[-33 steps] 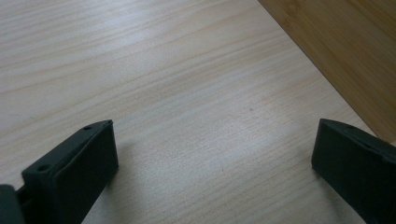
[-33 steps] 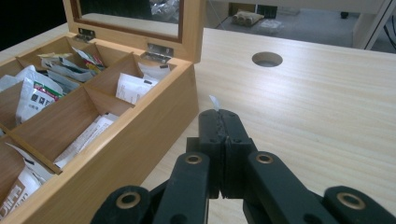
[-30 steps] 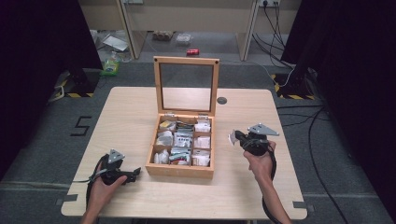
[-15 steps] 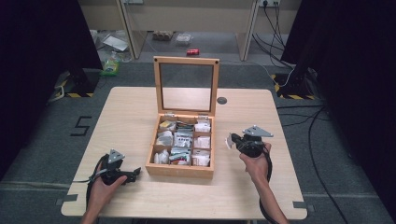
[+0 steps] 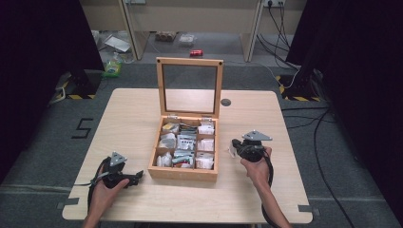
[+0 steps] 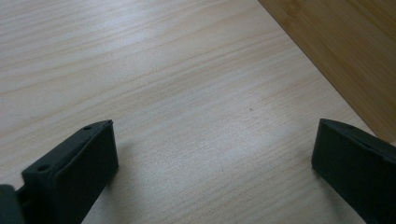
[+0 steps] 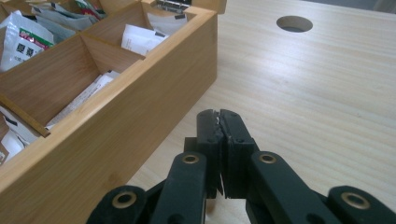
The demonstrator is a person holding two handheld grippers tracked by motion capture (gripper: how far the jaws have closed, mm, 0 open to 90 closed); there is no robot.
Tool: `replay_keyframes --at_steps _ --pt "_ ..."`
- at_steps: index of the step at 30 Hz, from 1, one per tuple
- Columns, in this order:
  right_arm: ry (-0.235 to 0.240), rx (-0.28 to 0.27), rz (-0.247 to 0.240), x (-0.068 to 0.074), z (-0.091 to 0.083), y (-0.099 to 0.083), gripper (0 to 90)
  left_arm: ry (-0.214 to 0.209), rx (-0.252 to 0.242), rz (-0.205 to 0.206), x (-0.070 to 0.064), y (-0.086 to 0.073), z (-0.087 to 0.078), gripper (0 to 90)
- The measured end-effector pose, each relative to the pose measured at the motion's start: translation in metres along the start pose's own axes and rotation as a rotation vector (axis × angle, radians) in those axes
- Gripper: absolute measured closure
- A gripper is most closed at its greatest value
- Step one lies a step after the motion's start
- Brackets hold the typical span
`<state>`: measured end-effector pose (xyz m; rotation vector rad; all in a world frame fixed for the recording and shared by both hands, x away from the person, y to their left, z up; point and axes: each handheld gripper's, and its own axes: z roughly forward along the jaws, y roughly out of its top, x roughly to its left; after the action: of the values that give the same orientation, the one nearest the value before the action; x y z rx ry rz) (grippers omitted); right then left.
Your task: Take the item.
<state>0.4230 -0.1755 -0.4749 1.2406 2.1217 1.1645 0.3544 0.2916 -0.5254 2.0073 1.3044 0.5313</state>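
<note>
The wooden box (image 5: 184, 145) sits mid-tabletop (image 5: 133, 114), glass lid (image 5: 190, 88) standing open, its compartments stuffed with white and green packets (image 5: 185, 141). Just right of it the right tool (image 5: 234, 145) has its jaws pressed together, a white sliver pinched at the tips. The left tool (image 5: 139, 176), jaws wide apart, lies near the box's front left corner.
</note>
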Motion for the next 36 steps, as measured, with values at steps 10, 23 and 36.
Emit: replay_keyframes --at_steps 10,23,36 --pt "0.012 0.013 0.006 0.0026 0.0025 -0.0011 83.1 0.0 0.0 0.0 0.0 0.0 0.0 0.0" --pt "0.042 -0.008 0.038 0.0072 0.0009 0.0038 72.8 0.0 0.0 0.0 0.0 0.0 0.0 0.0" --pt "0.014 -0.016 0.084 -0.0017 -0.0035 0.0057 60.3 0.0 0.0 0.0 0.0 0.0 0.0 0.0"
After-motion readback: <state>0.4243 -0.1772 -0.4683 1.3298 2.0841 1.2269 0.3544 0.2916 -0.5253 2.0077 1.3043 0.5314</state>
